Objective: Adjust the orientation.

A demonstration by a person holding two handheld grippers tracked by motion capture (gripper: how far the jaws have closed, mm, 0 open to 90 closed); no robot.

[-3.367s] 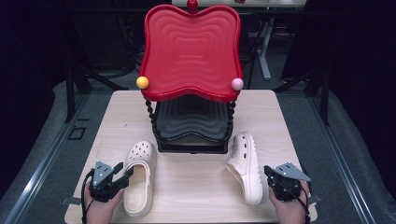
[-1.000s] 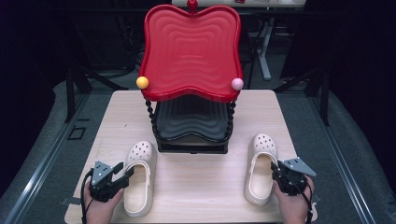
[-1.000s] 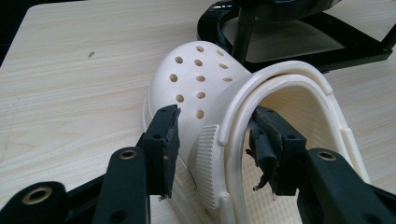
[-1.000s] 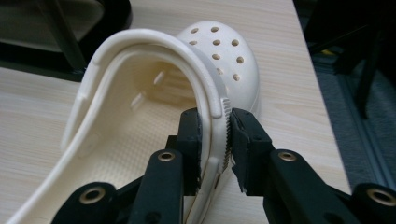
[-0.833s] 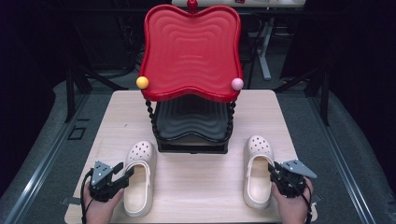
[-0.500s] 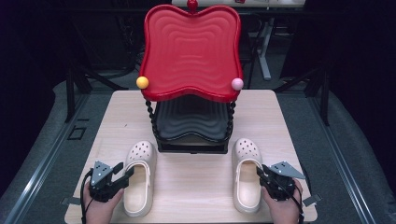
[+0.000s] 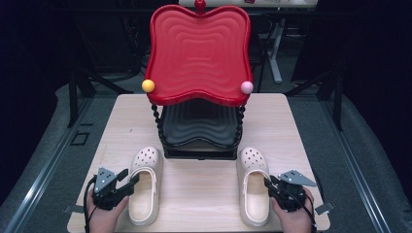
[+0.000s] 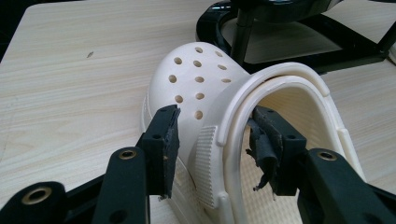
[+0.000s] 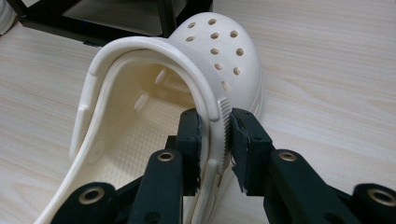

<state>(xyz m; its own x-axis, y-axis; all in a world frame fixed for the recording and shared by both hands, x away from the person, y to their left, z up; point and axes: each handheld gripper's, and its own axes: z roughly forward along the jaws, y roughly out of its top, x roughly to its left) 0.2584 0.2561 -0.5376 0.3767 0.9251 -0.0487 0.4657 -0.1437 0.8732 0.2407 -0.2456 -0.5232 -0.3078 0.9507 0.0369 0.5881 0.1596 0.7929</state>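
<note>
The right gripper (image 9: 215,135) pinches the outer side wall of the right-hand cream perforated foam clog (image 7: 253,183) between its two black jaws, while the left gripper (image 8: 212,140) straddles the side wall of the matching left-hand cream foam clog (image 7: 144,182), one jaw outside and one inside, with a gap visible at the outer pad, so its hold looks loose at best. Both clogs lie flat on the pale wooden table (image 7: 204,191), toes toward the two-tier shoe rack with a red wavy top shelf (image 7: 199,53) and a black lower shelf (image 7: 199,127). The step in hand looks like squaring the pair before the rack; next, each clog likely needs a firm hold, a lift and a forward carry onto a shelf.
</note>
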